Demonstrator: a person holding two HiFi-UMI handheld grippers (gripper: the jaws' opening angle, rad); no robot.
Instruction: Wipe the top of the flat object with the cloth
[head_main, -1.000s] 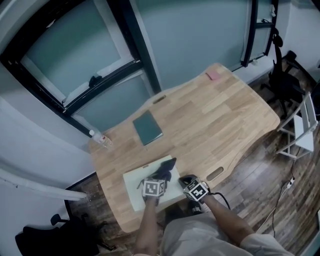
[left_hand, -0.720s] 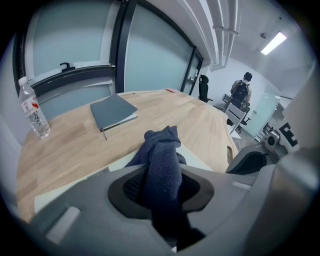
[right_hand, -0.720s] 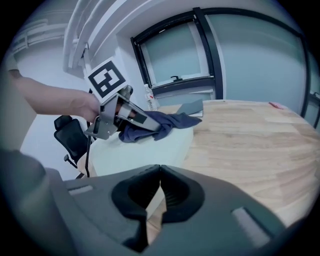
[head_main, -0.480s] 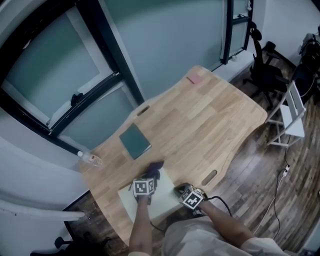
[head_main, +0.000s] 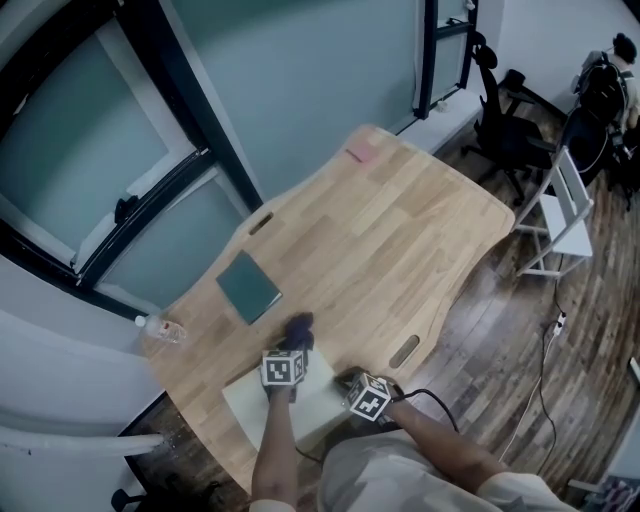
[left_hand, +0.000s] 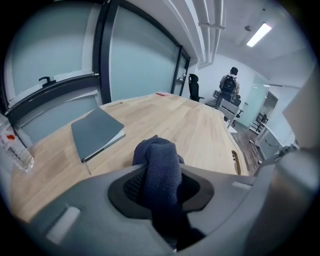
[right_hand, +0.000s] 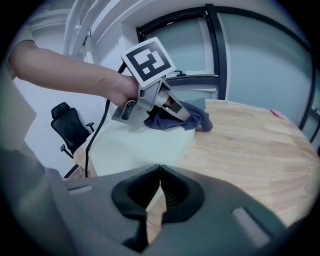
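A pale flat board lies at the near left of the wooden table. My left gripper is shut on a dark blue cloth, which rests at the board's far right corner. In the left gripper view the cloth bulges out between the jaws of the left gripper. My right gripper sits at the board's near right edge. Its jaws meet in the right gripper view with nothing seen between them. That view shows the board, the cloth and the left gripper.
A dark green notebook lies beyond the board, and also shows in the left gripper view. A plastic bottle lies at the table's left edge. A pink item sits at the far edge. Chairs stand to the right.
The left gripper has pushed the cloth away from me across the board toward its far right corner. The right gripper has stayed at the board's near edge. The head view has shifted.
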